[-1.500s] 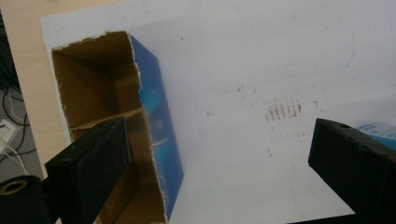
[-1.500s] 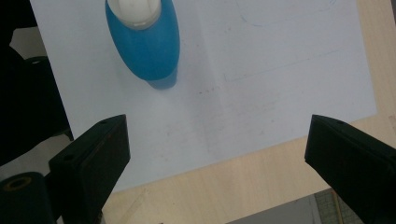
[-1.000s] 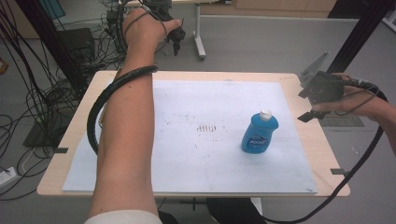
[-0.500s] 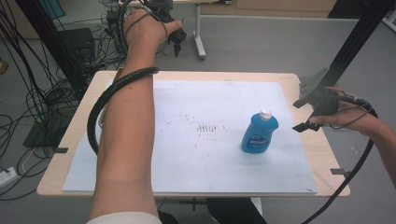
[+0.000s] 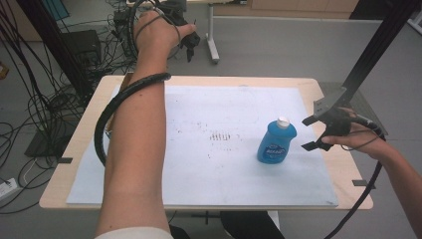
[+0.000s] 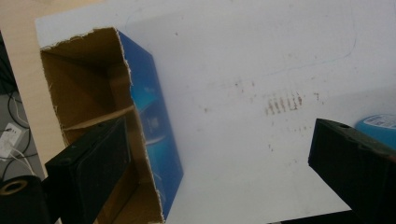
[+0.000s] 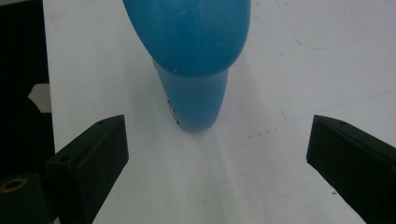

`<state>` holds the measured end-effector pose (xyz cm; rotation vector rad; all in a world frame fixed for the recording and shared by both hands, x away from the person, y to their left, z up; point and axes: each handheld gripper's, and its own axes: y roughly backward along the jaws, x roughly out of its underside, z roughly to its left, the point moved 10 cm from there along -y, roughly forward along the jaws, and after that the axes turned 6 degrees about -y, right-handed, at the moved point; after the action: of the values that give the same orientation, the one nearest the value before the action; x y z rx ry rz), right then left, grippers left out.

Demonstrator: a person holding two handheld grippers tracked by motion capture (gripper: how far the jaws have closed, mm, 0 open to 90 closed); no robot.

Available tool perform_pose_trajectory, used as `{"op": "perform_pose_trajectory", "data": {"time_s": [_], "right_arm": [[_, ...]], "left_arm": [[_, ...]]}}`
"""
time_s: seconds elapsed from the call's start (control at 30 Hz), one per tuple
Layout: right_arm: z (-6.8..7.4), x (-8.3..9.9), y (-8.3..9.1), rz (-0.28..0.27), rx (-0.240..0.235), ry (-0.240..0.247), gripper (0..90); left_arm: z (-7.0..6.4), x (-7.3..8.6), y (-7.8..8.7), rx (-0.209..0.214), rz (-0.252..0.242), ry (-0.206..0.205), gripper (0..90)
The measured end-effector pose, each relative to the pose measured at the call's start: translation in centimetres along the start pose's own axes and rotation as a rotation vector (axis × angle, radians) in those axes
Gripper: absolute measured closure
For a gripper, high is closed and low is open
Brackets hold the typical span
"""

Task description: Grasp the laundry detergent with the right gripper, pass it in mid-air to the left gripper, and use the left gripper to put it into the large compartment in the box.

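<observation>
Moved inward since a second ago: right claw point(image 5: 312, 133), from over the surface's right edge to just beside the blue bottle point(image 5: 276, 141), jaws spread wide, nothing between them, not touching it. Seen along its own jaws in the right gripper view: same right claw point(image 7: 215, 158) released, bottle point(image 7: 196, 60) looming straight ahead and standing upright on the white sheet point(image 7: 280, 93), a bare strip of sheet between jaw tips and bottle base. Held from the right by a hand point(image 5: 361, 142), cable trailing down past the surface's edge.

Left claw point(image 5: 189, 40) unchanged from a second ago, raised high past the far edge of the surface point(image 5: 74, 144), arm stretched over the white sheet's point(image 5: 199, 169) left part, thick black cable looped around the forearm. Jaws wide apart in the left gripper view, left claw point(image 6: 215, 158) gripping nothing, looking down on an open cardboard box point(image 6: 102, 116) with a blue printed side, lying at the sheet's edge; bottle cap point(image 6: 378, 123) peeking past the right-hand jaw.

Bottle right of centre on the sheet, white cap on top, label facing the near side; small brown marks point(image 5: 221, 137) just left of it
</observation>
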<state>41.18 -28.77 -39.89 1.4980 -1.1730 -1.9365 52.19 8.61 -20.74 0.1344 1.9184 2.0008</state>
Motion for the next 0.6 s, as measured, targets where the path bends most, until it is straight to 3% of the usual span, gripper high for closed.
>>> {"op": "perform_pose_trajectory", "data": {"time_s": [0.6], "right_arm": [[1.1,-0.5,-3.7,-0.169,-0.066,0.010,6.1]], "left_arm": [[0.1,0.0,-0.4,-0.008,0.005,0.000,5.8]]}}
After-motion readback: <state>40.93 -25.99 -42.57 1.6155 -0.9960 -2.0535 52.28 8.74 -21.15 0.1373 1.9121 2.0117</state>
